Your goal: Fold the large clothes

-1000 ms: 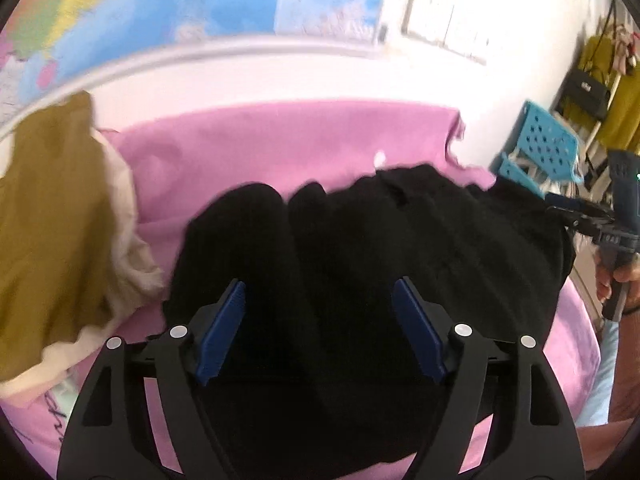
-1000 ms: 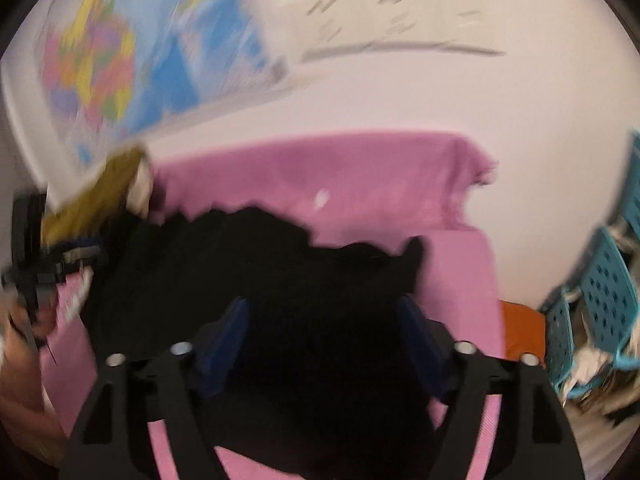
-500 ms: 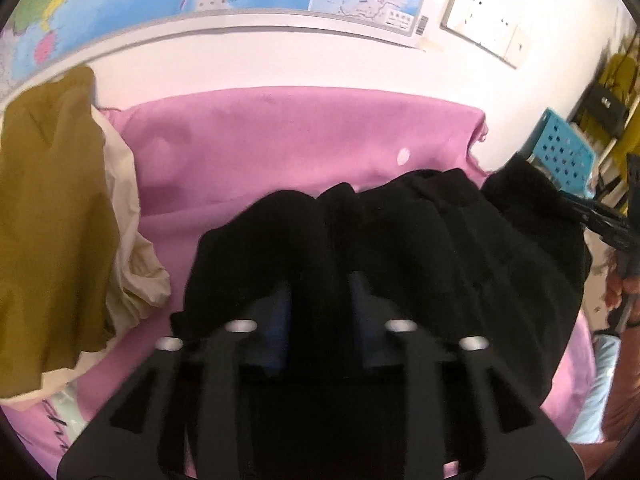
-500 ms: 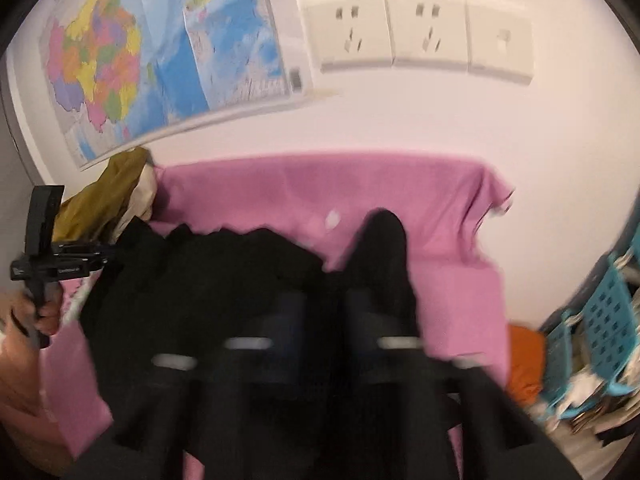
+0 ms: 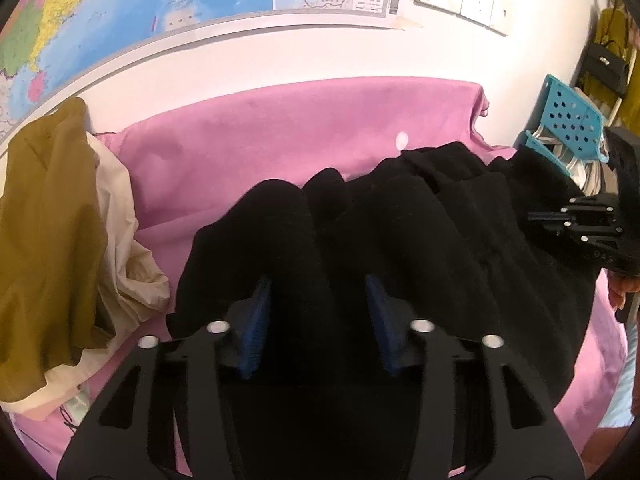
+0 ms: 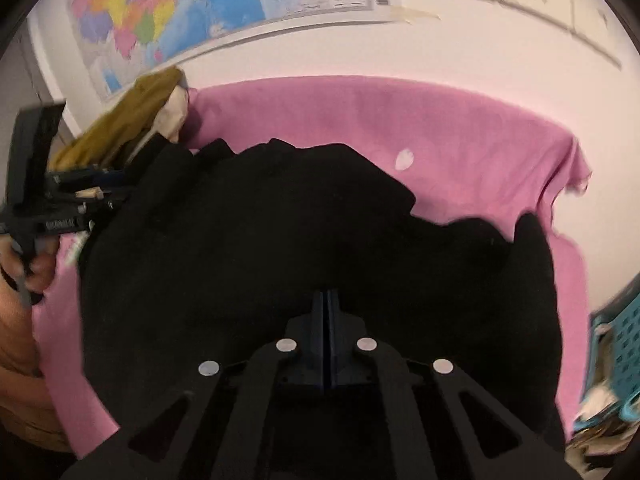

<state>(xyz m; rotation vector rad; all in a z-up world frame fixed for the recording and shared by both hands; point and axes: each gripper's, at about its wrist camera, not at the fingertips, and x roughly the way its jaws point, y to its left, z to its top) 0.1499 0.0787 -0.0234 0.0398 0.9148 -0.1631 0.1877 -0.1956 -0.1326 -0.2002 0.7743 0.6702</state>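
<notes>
On the far left a brown and cream pile of clothes [image 5: 60, 240] sits by the wall, likely put there so it is out of the way. Next comes the left gripper [image 5: 316, 312]: its blue fingers [image 5: 256, 320] are apart with a hump of the black garment [image 5: 400, 240] between them, so I think it has let go or is about to bite. The black garment lies bunched up in the middle of the pink cloth [image 5: 280, 128] that covers the table. It is not folded flat yet. Further right, the right gripper [image 6: 326, 320] has its two pads pressed tight together at the near edge of the garment (the cloth is so dark I cannot see whether any is caught between them), maybe to lift that side. A blue basket [image 5: 568, 116] stands at the far right.
</notes>
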